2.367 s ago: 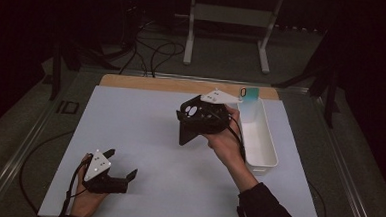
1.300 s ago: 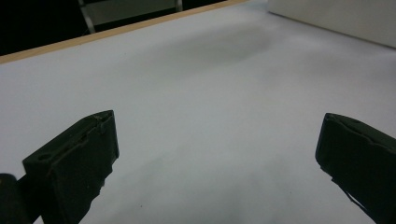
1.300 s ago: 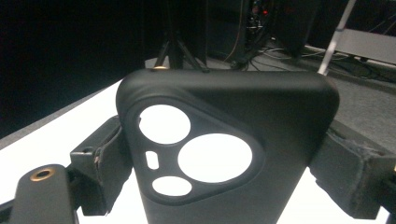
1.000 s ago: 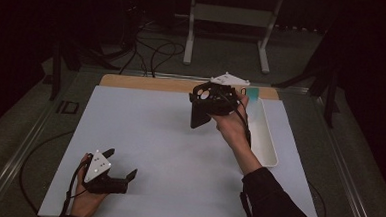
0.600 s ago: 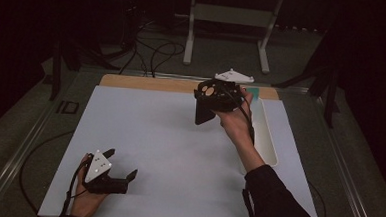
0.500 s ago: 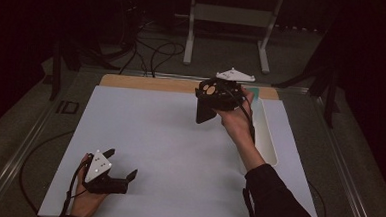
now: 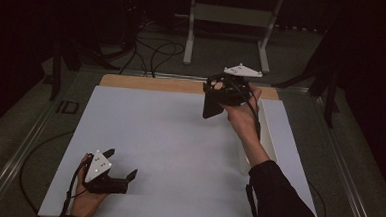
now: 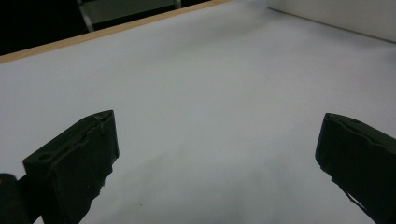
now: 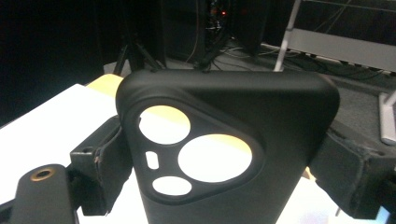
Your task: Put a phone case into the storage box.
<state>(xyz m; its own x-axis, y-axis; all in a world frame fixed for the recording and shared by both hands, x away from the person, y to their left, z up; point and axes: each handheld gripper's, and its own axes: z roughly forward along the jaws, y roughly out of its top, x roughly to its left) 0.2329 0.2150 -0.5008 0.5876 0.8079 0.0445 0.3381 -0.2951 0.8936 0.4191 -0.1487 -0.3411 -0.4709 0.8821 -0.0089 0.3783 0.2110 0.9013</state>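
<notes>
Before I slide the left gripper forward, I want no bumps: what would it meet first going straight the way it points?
Probably nothing nearby: ahead of the open left gripper lies bare white table surface. Farther on, likely the white tray wall, though depth is unclear.

A white mat covers the table, a white tray at its right edge, a metal stand beyond.

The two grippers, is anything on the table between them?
No. In the high view, bare white board stretches between the left gripper near the front and the right gripper, which holds a black phone case up high.
</notes>
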